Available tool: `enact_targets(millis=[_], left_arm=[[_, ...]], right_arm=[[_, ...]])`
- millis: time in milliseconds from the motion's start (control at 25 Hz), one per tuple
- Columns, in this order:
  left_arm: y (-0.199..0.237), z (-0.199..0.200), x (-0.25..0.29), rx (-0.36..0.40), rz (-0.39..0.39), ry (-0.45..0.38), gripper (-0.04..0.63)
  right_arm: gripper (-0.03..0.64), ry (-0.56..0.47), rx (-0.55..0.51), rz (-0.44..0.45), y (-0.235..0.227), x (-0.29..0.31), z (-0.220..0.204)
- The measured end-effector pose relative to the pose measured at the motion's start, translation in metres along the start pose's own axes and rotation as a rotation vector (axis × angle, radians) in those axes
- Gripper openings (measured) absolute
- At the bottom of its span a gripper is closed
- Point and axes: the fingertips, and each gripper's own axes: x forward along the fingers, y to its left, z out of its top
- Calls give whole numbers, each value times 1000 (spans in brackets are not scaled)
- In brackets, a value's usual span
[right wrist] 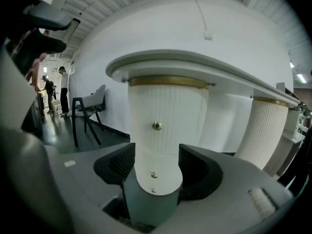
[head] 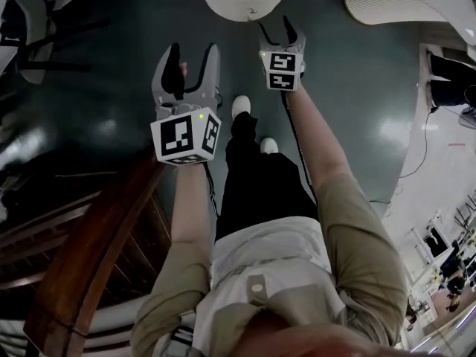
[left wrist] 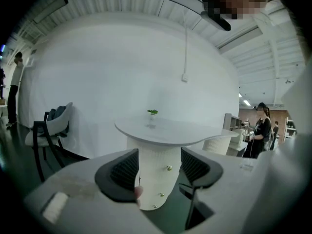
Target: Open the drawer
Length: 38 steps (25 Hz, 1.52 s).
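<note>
— The grippers?
— Nearest, the left gripper point(head: 193, 50) and the right gripper point(head: 275, 27) both have their jaws spread, with nothing in them.
— And the drawers?
— Farther ahead, in the white ribbed cylindrical pedestal point(right wrist: 165, 106) under a pale rounded tabletop point(right wrist: 195, 65). Small round brass knobs point(right wrist: 157, 126) mark them.

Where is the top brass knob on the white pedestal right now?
In the right gripper view, the top brass knob sits mid-front on the ribbed pedestal, below the tabletop, straight above the gap of the open right tongs.
</note>
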Motion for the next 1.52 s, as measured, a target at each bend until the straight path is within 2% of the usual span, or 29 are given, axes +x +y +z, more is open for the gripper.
enact_targets(millis=[480, 760, 1000, 1520], left_arm=[[24, -65, 40, -14, 5, 58, 285], [20, -99, 52, -21, -14, 103, 285], [19, -120, 67, -17, -20, 108, 285], [28, -148, 83, -23, -6, 103, 285]], right_arm=[[282, 100, 19, 33, 6, 78, -77], [282, 136, 46, 75, 7, 120, -116], [249, 161, 25, 129, 18, 146, -144], [211, 147, 24, 117, 10, 176, -159]])
